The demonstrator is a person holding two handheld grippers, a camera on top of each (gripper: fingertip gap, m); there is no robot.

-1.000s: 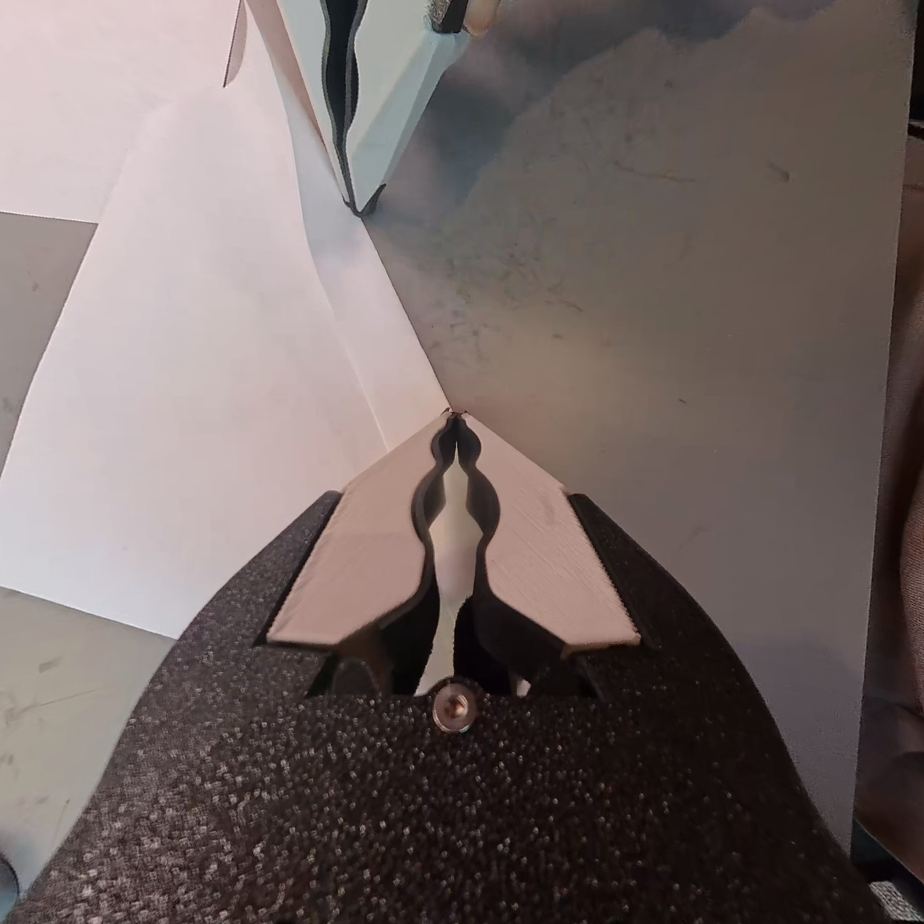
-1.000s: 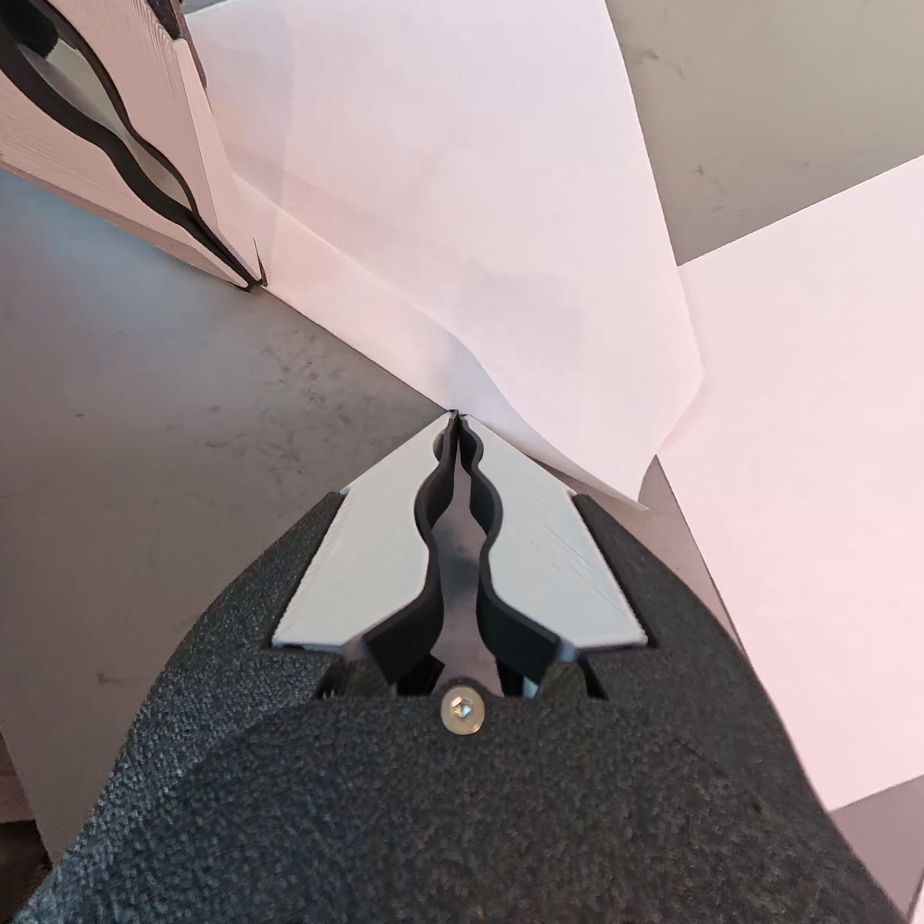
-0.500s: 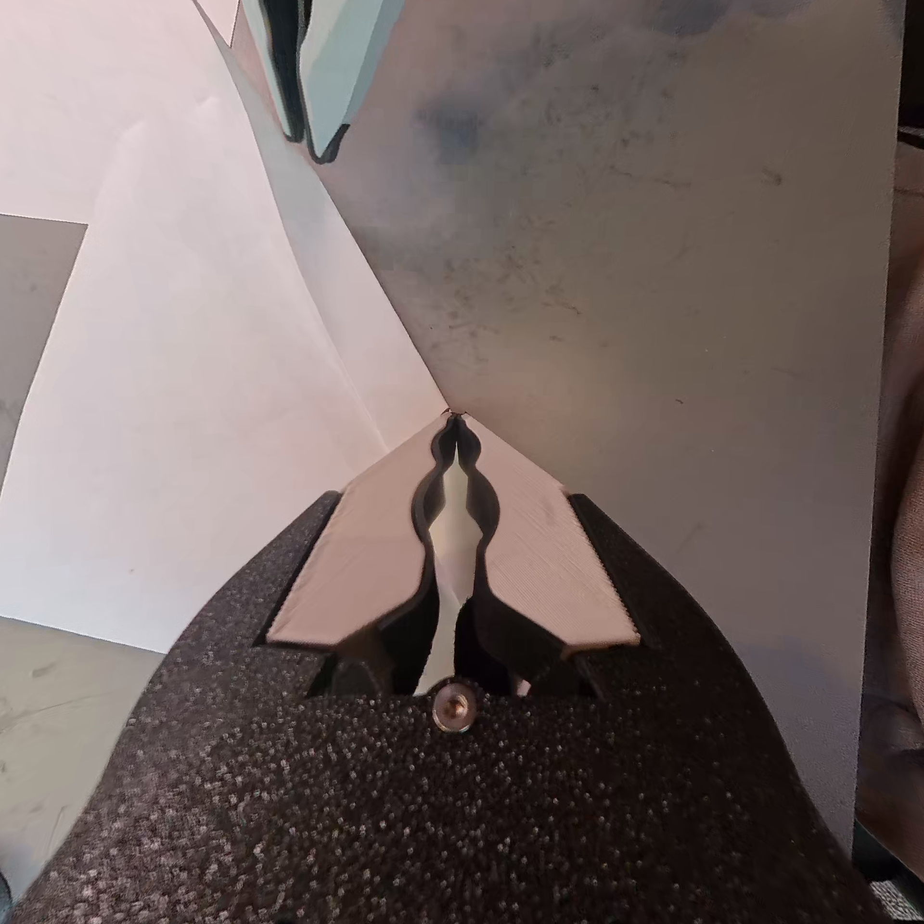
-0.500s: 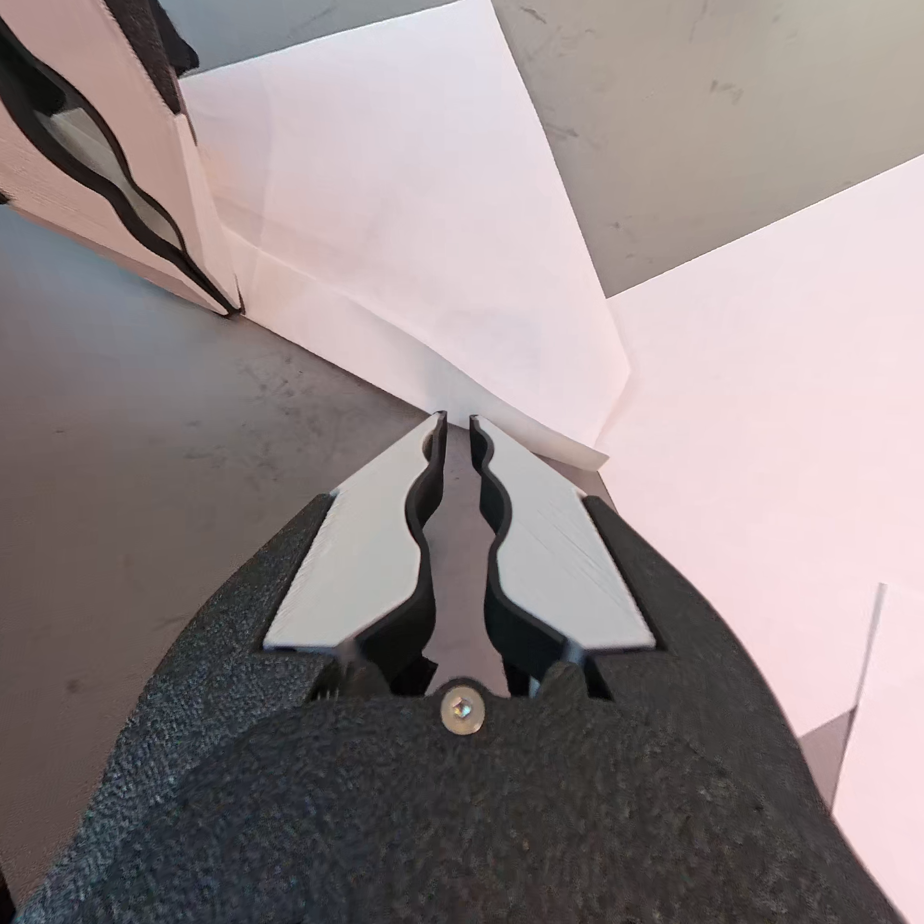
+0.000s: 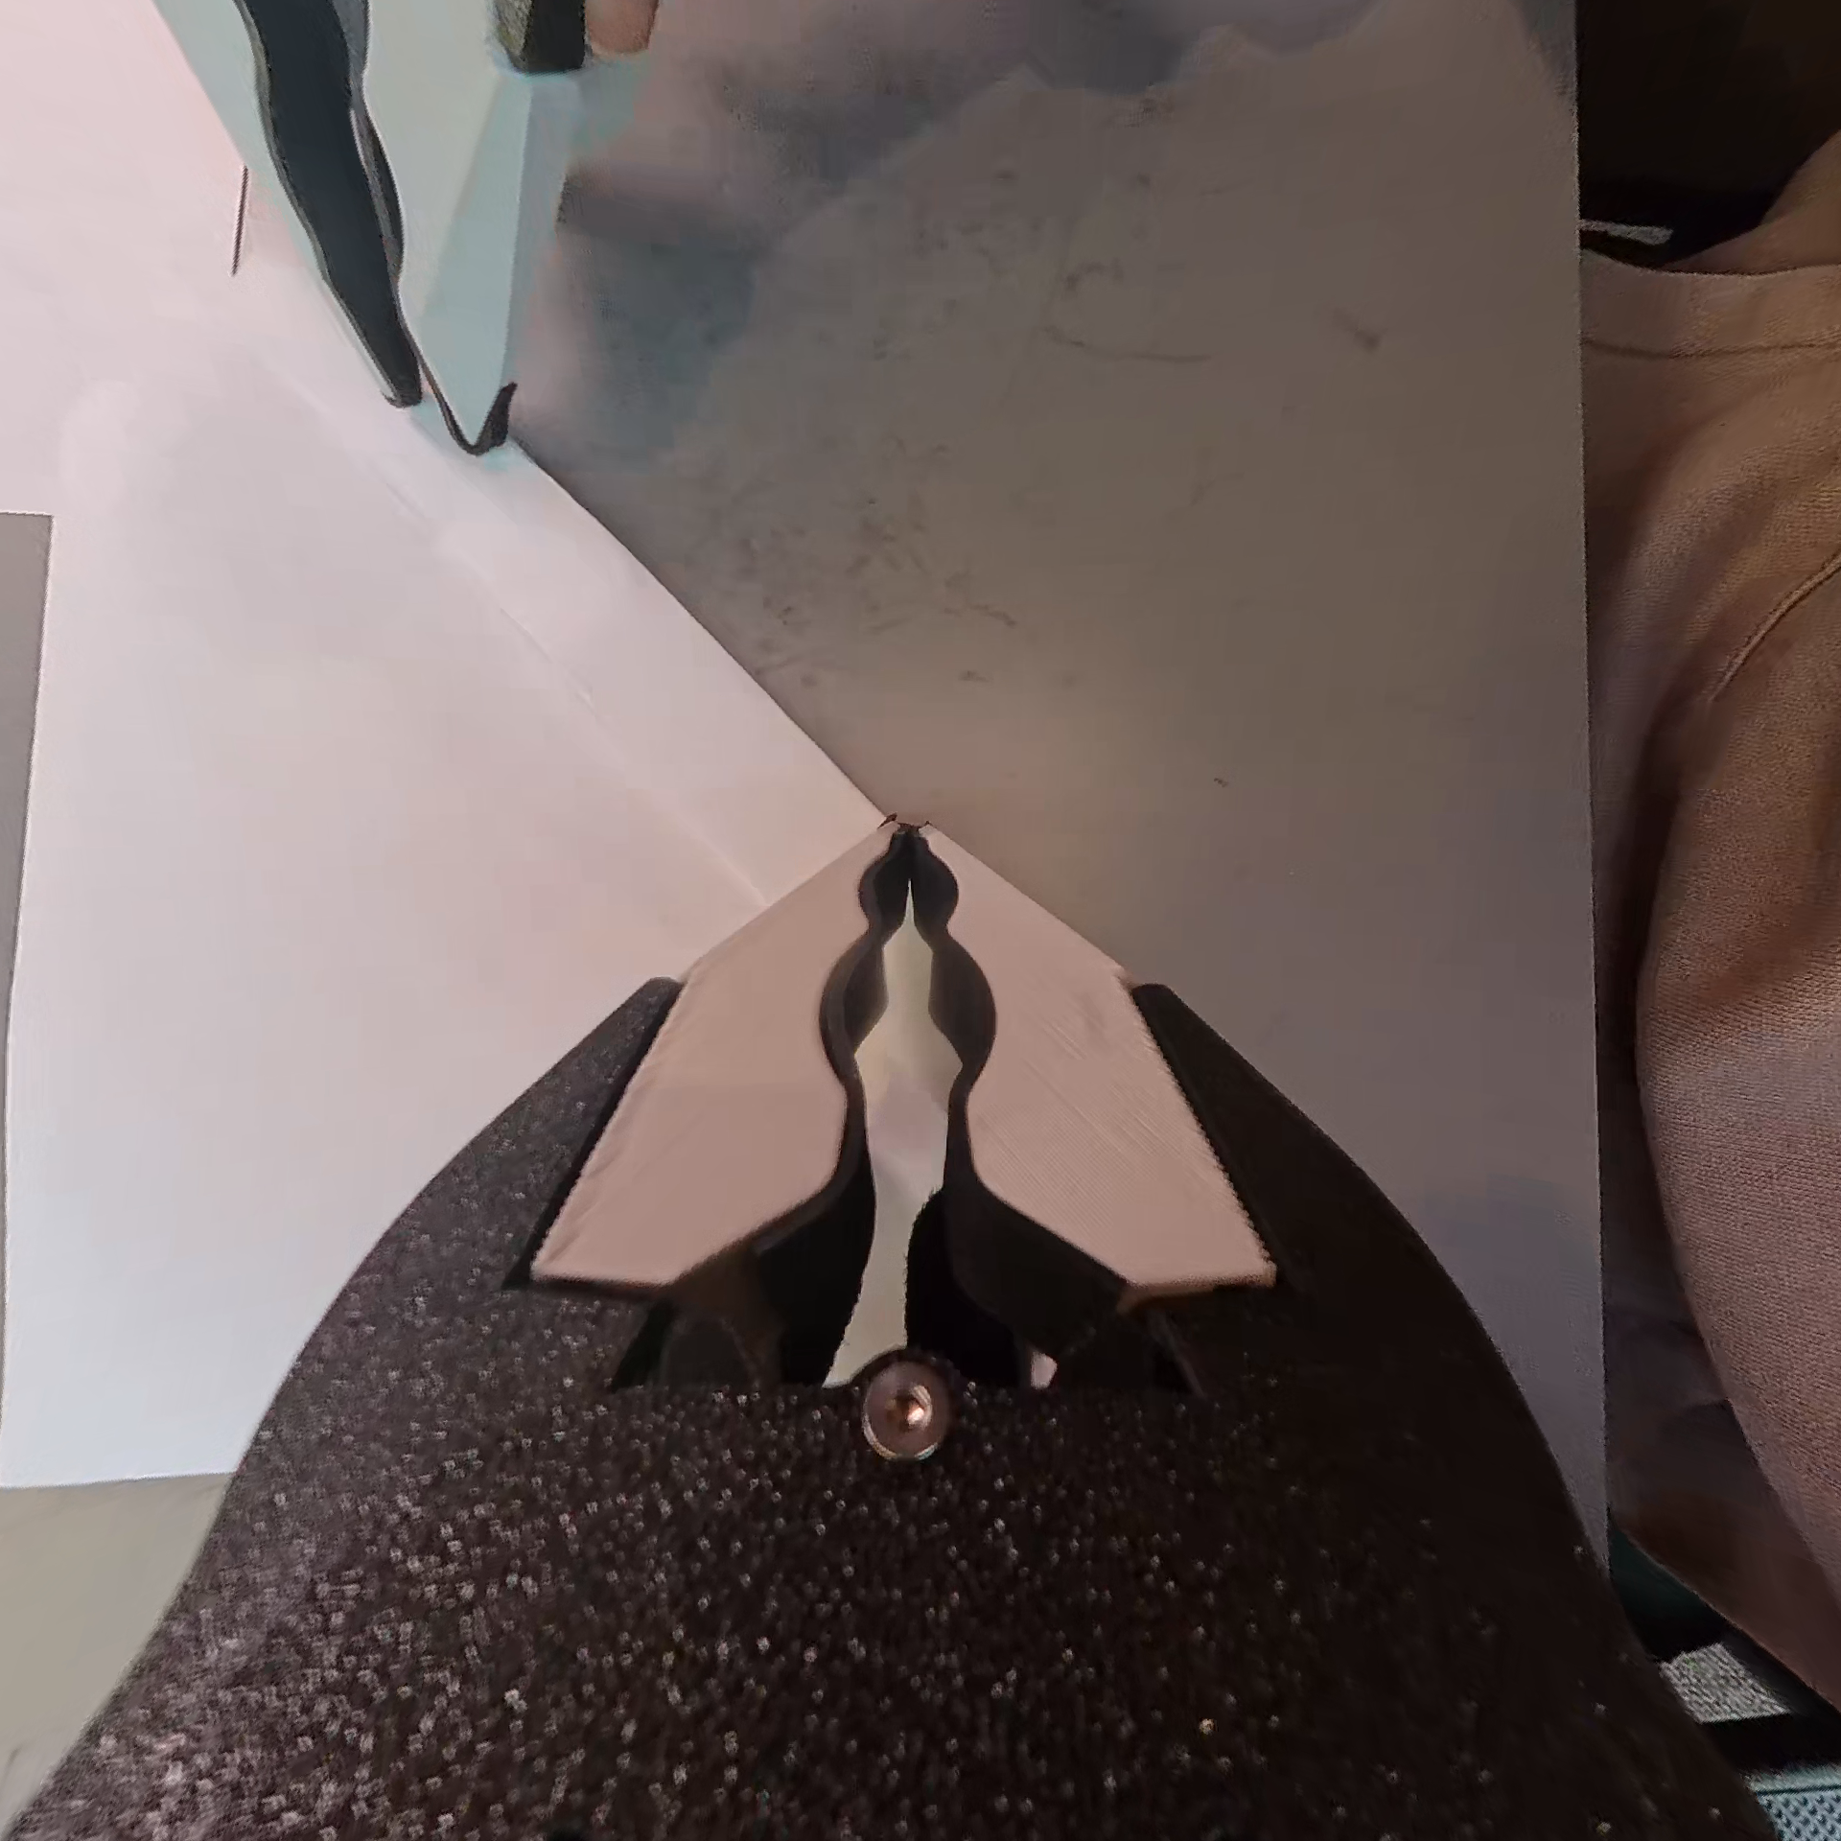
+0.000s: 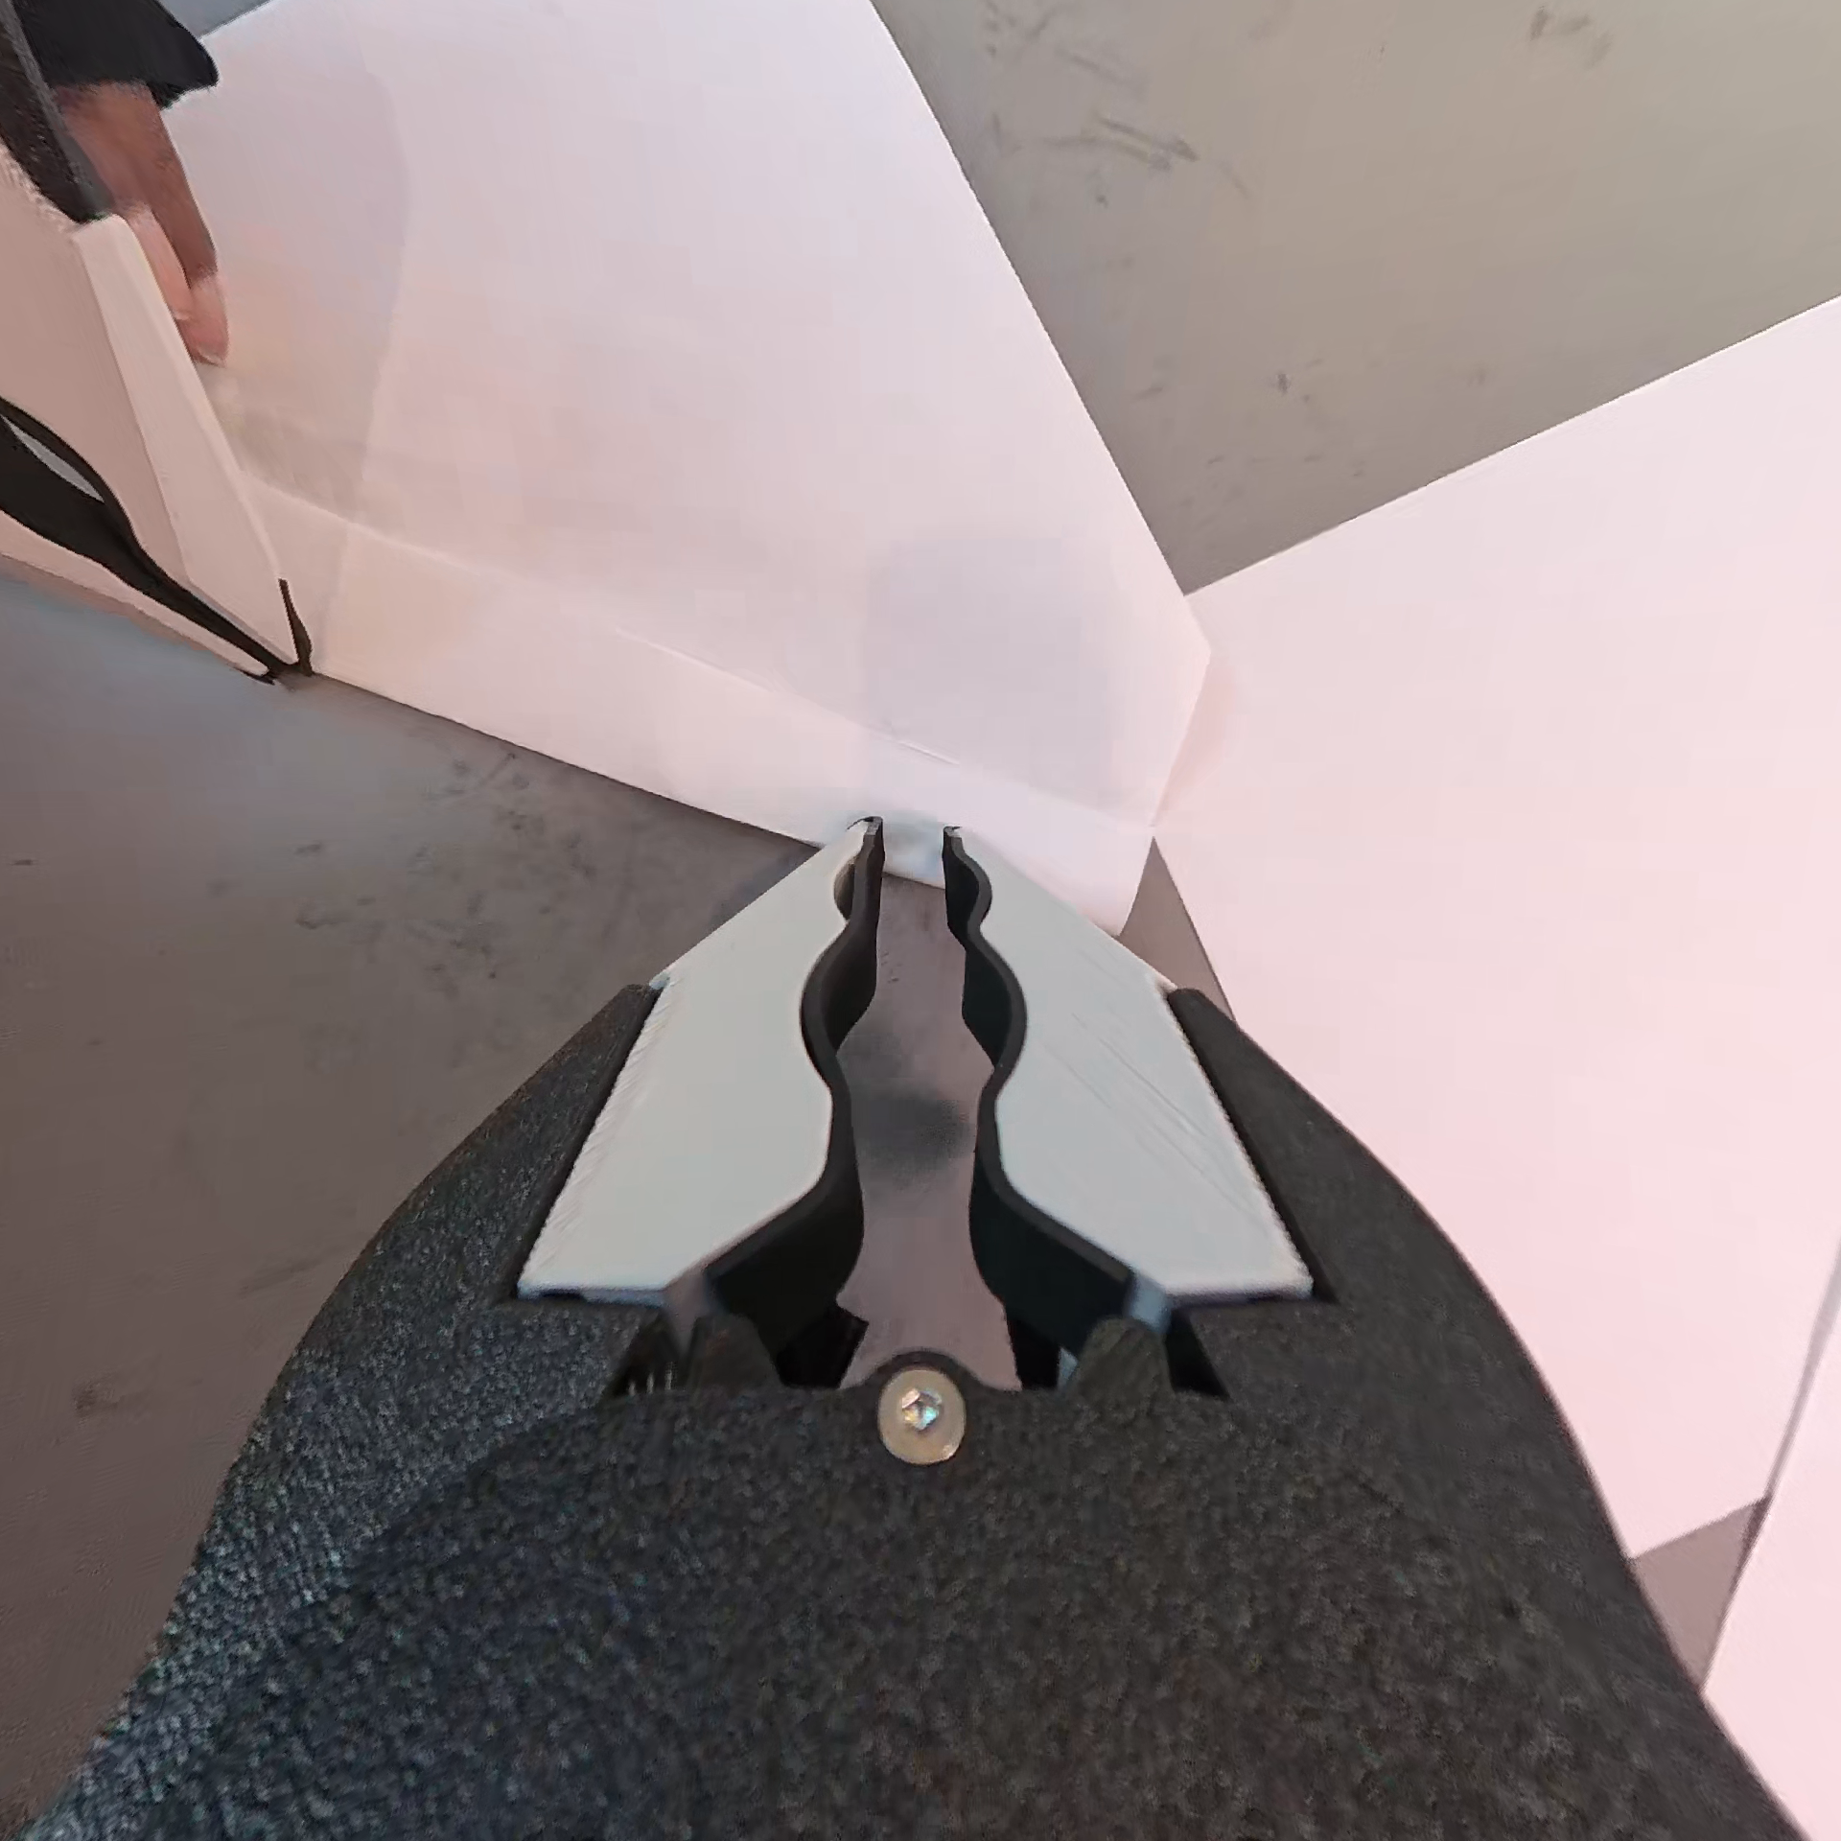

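Note:
A white paper sheet (image 5: 349, 897) lies on the grey table (image 5: 1195, 498), with a folded strip along its near edge (image 6: 697, 697). My left gripper (image 5: 909, 837) is shut on that edge at one end; paper shows between its fingers. It also shows in the right wrist view (image 6: 284, 662), at the far left. My right gripper (image 6: 912, 837) is slightly open, its tips just at the other end of the folded edge, holding nothing. It also shows in the left wrist view (image 5: 448, 418), at the top left.
A second white sheet (image 6: 1544, 797) lies to the right, partly under the first. A third sheet's corner (image 6: 1793, 1494) shows at the right edge. A person's finger (image 6: 189, 249) rests by the left gripper. The person's beige clothing (image 5: 1713, 797) is beyond the table edge. My hands' fingertips stand some 12 cm from each other.
My right gripper has opened and let go of the paper's edge. The lifted part of the sheet has dropped flatter. My left gripper stays shut on the paper.

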